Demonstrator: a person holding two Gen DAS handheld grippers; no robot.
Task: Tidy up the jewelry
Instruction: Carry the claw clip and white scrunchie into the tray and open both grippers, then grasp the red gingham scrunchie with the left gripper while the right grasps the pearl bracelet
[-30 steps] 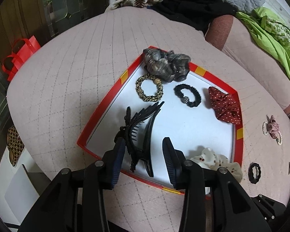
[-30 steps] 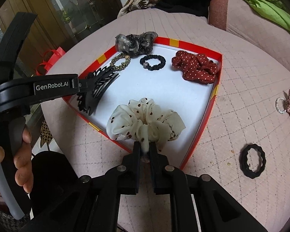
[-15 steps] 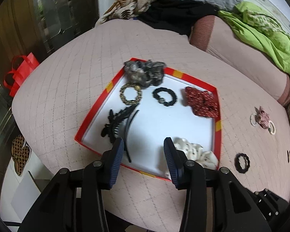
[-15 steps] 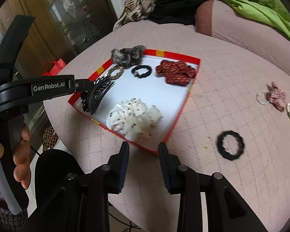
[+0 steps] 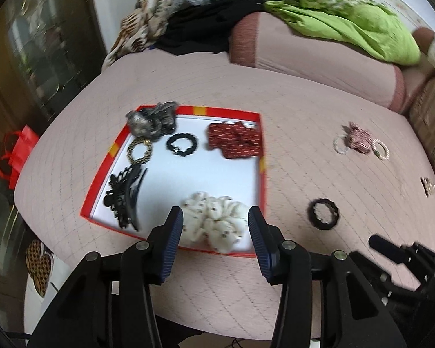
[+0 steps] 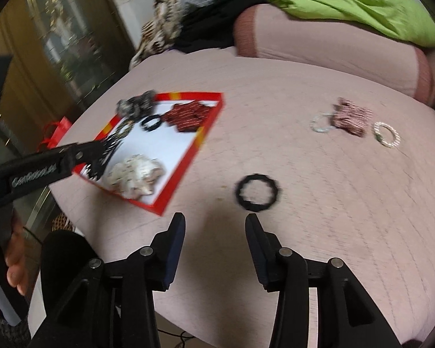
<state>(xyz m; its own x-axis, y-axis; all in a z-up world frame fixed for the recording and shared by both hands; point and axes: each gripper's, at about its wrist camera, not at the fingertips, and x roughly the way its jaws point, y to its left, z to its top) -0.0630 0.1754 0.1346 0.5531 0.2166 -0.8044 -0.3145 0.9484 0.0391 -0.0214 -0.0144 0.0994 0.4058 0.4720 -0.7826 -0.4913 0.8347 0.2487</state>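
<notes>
A red-rimmed tray (image 5: 101, 174) lies on the pink quilted cover. It holds a white dotted scrunchie (image 5: 217, 226), a black claw clip (image 5: 123, 200), a red dotted scrunchie (image 5: 235, 142), a black hair tie (image 5: 171, 145), a gold tie (image 5: 130, 153) and a grey scrunchie (image 5: 150, 119). My left gripper (image 5: 215, 217) hovers before the tray's near edge, its jaws opening with nothing gripped. My right gripper (image 6: 215, 220) hangs over bare cover, jaws opening and empty. A black wavy ring (image 6: 239, 194) lies just beyond it. The tray (image 6: 190, 156) is to its left.
A pink bow with beaded rings (image 6: 351, 116) lies far right, and a small gold piece (image 5: 427, 185) sits near the right edge. A pink bolster (image 5: 319, 55) and green cloth (image 5: 348, 14) lie behind. A red bag (image 5: 17, 153) is on the floor, left. A hand (image 6: 14, 264) holds the left gripper.
The right gripper let go of the white scrunchie in the tray, opened and swung right toward the black ring. The left gripper drew back from the claw clip and shifted right.
</notes>
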